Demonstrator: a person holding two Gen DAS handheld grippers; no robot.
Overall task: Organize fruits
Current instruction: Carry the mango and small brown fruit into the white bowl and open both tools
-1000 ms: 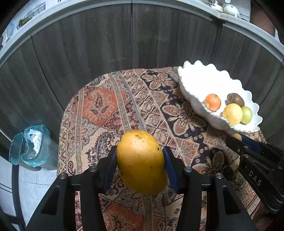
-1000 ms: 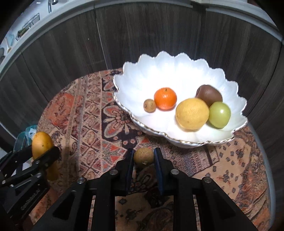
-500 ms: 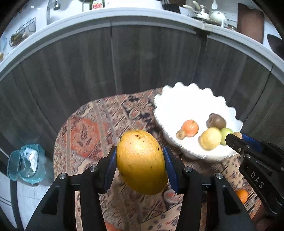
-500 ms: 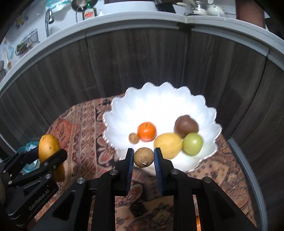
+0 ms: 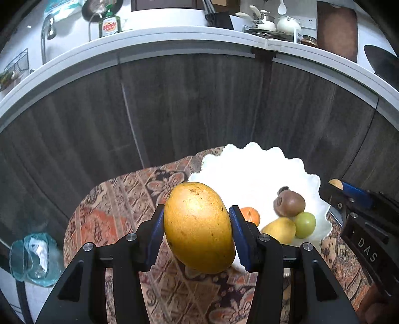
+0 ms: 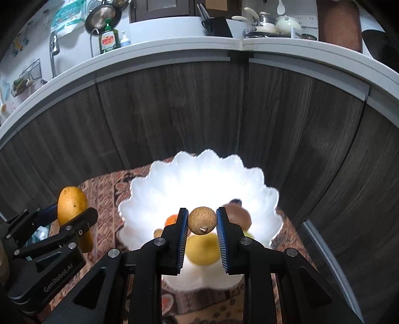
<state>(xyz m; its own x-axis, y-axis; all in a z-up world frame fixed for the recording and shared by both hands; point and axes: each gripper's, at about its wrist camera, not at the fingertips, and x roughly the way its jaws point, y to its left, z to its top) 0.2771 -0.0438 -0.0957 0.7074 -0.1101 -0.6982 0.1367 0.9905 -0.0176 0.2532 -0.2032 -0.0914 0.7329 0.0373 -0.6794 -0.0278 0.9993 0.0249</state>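
We lift both grippers way up off the cloth now. The small brown fruit hangs over the white bowl, mango up beside it.

A green dish-soap bottle stands on the white counter near cream pots.

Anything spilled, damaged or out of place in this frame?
Nothing stands out. The left gripper holds a mango, the right gripper a small brown fruit, both intact, above the upright white bowl with fruit inside.
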